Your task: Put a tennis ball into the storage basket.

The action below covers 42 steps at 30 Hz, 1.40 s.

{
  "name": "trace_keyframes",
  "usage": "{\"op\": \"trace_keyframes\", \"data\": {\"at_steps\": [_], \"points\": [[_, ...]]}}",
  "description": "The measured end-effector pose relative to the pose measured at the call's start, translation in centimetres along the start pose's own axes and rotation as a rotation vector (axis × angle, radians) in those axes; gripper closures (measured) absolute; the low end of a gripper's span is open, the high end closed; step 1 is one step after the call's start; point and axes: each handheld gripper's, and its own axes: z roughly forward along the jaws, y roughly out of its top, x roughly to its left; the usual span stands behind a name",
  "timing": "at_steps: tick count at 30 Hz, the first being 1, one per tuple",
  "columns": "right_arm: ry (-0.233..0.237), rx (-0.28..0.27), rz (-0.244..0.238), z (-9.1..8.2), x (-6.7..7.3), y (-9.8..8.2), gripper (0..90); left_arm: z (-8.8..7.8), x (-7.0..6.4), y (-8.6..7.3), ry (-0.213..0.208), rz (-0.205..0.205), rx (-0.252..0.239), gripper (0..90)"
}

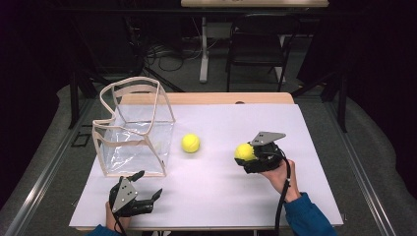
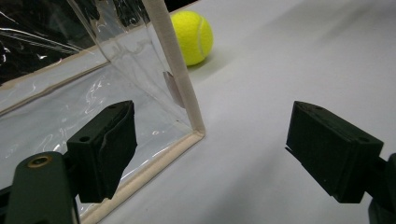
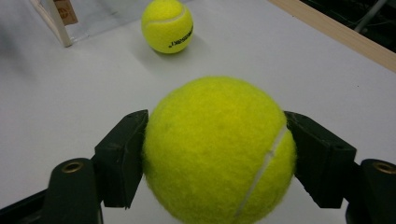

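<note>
The right gripper point(image 1: 247, 156) has its jaws clamped on a yellow tennis ball point(image 3: 219, 149), held at the right side of the white table point(image 1: 221, 196). A second tennis ball point(image 1: 190, 143) lies near the middle, well apart from it. The left gripper point(image 1: 147, 186) rests with jaws spread wide and nothing between them, just beside the near corner of the clear plastic bag point(image 1: 133, 137).
</note>
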Motion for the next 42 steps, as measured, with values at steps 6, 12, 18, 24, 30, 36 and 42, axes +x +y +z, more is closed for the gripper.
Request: {"op": "trace_keyframes", "data": {"at_steps": [6, 12, 18, 24, 30, 36, 42], "points": [[-0.001, -0.009, -0.003, 0.1, -0.1, 0.7, 25.8, 0.0, 0.1, -0.1, 0.002, -0.006, -0.001, 15.9], [0.003, -0.022, -0.007, 0.4, -0.3, 1.0, 25.8, -0.2, 0.1, 0.0, 0.007, 0.0, -0.008, 15.9], [0.002, -0.029, -0.012, 0.6, -0.3, 1.3, 25.8, -0.2, 0.1, 0.0, 0.007, -0.002, -0.008, 15.9], [0.001, -0.037, -0.022, 0.6, -0.3, 1.7, 25.8, -0.1, 0.1, 0.0, 0.008, -0.004, -0.007, 15.9], [-0.001, -0.046, -0.024, 0.6, -0.4, 2.1, 25.8, -0.2, 0.0, 0.0, 0.006, 0.0, -0.01, 15.9], [-0.002, -0.053, -0.024, 0.7, -0.6, 2.5, 25.8, -0.2, 0.0, 0.0, 0.007, -0.003, -0.014, 15.9], [-0.006, -0.064, -0.03, 0.8, -0.6, 3.0, 25.8, -0.2, 0.0, 0.0, 0.005, 0.0, -0.013, 15.9]]}}
